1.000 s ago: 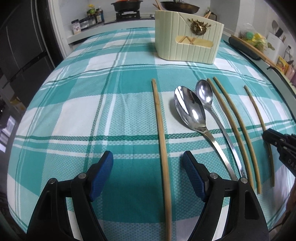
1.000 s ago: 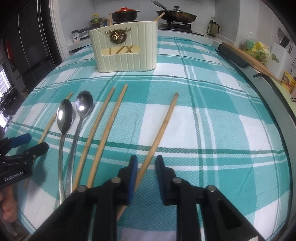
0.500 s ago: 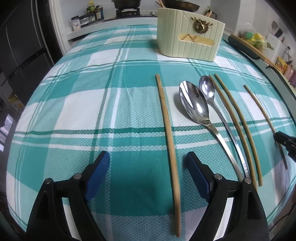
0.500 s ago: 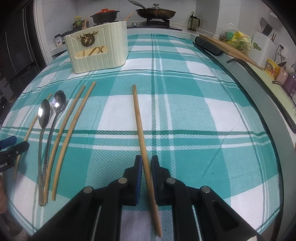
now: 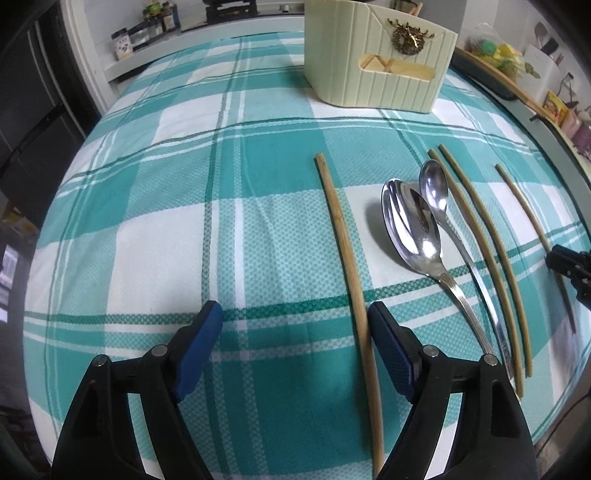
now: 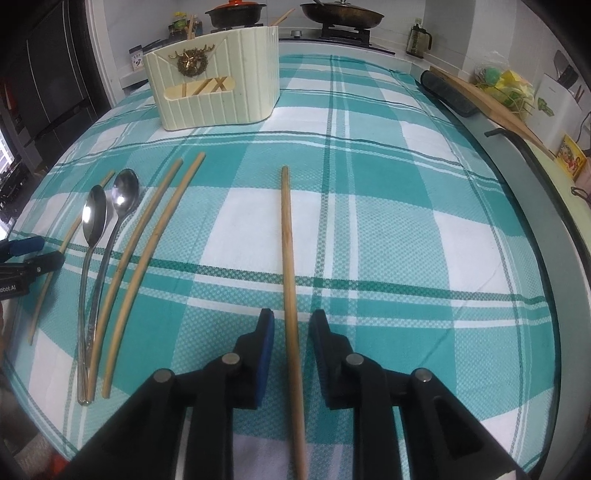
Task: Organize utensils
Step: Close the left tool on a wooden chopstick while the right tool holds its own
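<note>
On the teal plaid cloth lie several bamboo chopsticks and two steel spoons (image 5: 413,229). My left gripper (image 5: 295,332) is open, its right finger beside the leftmost chopstick (image 5: 343,254). My right gripper (image 6: 291,328) is open, its fingers apart on either side of a single chopstick (image 6: 288,258) that lies on the cloth. A pair of chopsticks (image 6: 147,254) and the spoons (image 6: 110,206) lie to its left. The cream utensil holder (image 6: 214,77) stands at the back and also shows in the left wrist view (image 5: 376,62).
The table's right edge (image 6: 554,236) borders a counter with a cutting board (image 6: 495,107) and packets. A stove with a pot and a pan (image 6: 340,14) is behind the holder. A dark fridge (image 5: 33,110) stands at the left.
My right gripper was shut on the single chopstick, turned it straight, then opened and let it go on the cloth. My left gripper has shifted left and nearer the leftmost chopstick.
</note>
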{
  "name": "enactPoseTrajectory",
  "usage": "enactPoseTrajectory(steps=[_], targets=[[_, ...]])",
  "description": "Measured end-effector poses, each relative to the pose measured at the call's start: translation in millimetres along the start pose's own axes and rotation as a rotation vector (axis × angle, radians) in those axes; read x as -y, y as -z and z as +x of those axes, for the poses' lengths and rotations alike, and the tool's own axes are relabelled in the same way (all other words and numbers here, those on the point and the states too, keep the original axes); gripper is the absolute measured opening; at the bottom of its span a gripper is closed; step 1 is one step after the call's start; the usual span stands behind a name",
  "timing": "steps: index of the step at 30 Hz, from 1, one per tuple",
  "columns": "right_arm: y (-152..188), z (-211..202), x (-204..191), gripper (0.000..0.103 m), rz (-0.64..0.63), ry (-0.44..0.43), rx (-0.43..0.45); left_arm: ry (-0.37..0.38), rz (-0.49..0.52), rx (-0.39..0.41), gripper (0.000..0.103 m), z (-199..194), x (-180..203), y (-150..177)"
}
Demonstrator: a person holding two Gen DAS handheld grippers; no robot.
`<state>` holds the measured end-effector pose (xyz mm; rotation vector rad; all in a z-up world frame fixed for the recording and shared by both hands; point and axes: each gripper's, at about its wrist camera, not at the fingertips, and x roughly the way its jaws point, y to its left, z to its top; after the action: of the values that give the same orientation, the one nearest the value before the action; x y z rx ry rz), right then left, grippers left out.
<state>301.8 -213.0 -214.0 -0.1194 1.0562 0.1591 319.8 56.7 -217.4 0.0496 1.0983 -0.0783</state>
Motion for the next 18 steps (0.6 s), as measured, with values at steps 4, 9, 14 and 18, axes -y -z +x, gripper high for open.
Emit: enactPoseTrajectory(steps=[4, 9, 14, 18], targets=[[-12.1, 6.5, 4.0, 0.022, 0.009, -0.027, -0.016, 0.001, 0.024, -0.007, 0.078, 7.0, 2.5, -16.7], [-37.0, 19.4, 14.5, 0.022, 0.058, -0.096, -0.066, 0.019, 0.029, -0.030, 0.070, 18.6, -0.1, -41.0], [-64.7, 35.0, 14.7, 0.022, 0.023, -0.098, -0.104, 0.015, 0.048, -0.048, 0.070, 29.0, -1.2, -61.2], [-86.2, 46.6, 9.5, 0.022, -0.008, -0.088, -0.116, 0.024, 0.050, -0.063, 0.065, 36.8, -3.2, -77.0]])
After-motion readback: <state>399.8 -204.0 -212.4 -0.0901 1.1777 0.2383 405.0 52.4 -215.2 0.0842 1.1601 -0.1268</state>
